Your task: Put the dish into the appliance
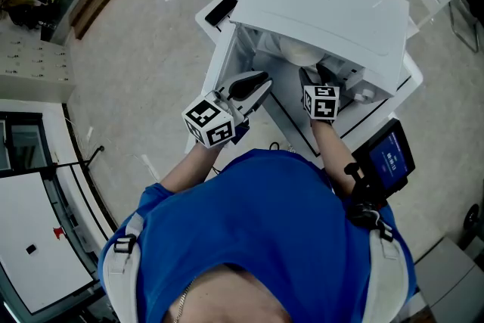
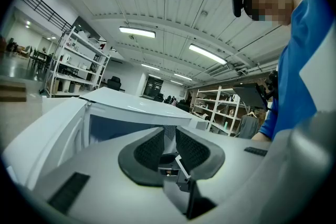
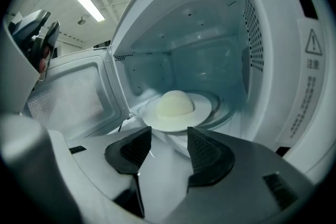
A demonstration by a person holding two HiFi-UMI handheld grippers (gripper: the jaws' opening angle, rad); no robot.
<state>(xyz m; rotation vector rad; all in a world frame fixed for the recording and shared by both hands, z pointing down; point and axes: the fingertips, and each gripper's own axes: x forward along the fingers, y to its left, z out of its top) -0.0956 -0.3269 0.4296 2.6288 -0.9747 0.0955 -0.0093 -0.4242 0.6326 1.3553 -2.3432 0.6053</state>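
Plate (image 3: 176,113) sits inside open microwave (image 3: 252,34); right hand-held gripper (image 3: 169,135) jaws apart, empty; left hand-held gripper (image 2: 168,136) closed, empty.

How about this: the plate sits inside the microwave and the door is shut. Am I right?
Not quite. The plate does sit inside the microwave, but the door is open, swung out to the left. The right gripper view shows it.
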